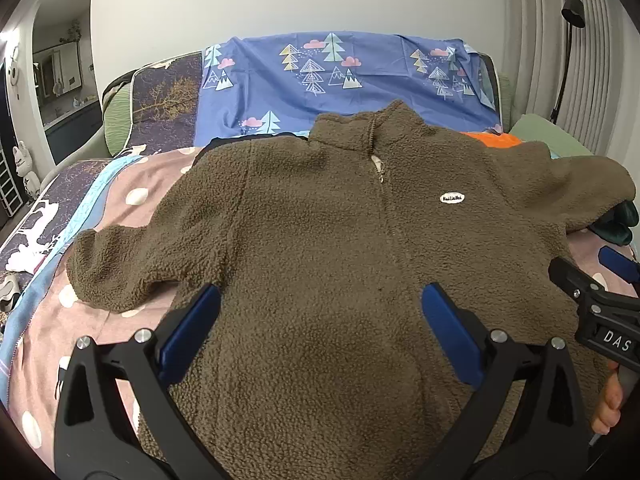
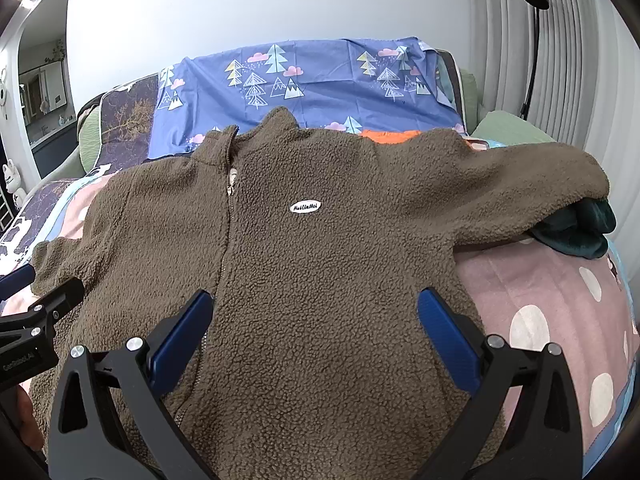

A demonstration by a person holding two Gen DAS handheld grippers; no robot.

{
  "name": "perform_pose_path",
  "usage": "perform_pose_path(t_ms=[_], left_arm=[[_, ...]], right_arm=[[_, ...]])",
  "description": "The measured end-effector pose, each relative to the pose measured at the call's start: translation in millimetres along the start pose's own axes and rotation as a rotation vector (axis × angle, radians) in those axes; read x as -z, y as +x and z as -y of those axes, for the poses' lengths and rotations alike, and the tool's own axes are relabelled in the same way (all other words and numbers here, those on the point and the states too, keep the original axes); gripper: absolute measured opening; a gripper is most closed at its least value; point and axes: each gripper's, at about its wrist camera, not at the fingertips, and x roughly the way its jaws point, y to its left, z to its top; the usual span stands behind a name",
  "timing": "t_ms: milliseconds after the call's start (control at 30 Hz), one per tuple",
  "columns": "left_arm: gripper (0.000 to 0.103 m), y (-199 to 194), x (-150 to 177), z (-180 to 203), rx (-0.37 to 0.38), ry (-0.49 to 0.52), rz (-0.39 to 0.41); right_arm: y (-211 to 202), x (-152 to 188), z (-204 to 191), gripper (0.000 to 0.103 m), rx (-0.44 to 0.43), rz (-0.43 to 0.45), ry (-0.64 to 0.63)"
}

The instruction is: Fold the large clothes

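Observation:
A brown fleece zip jacket (image 1: pixel 320 240) lies spread front up on the bed, collar away from me, both sleeves out to the sides; it also shows in the right wrist view (image 2: pixel 320 260). It has a white oval label (image 1: pixel 452 197) on the chest. My left gripper (image 1: pixel 320 308) is open, hovering over the jacket's lower left half. My right gripper (image 2: pixel 316 312) is open over the lower right half. Neither holds anything. The right gripper also shows at the right edge of the left wrist view (image 1: pixel 592 280), and the left gripper at the left edge of the right wrist view (image 2: pixel 36 300).
The bed has a pink polka-dot cover (image 2: pixel 560 300). A blue sheet with tree prints (image 1: pixel 340 76) drapes the headboard. An orange cloth (image 1: pixel 492 140) lies behind the jacket. A dark teal garment (image 2: pixel 576 228) lies under the right sleeve. A floor lamp (image 2: pixel 534 40) stands at the right.

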Motion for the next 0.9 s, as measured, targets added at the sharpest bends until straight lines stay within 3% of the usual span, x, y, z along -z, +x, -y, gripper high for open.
perform_pose_path(t_ms=[900], left_arm=[[0.097,0.8,1.3,-2.0,0.043,-0.022,-0.005]], right_arm=[[-0.6,2.7,-2.0,0.102,-0.001,0.001,-0.003]])
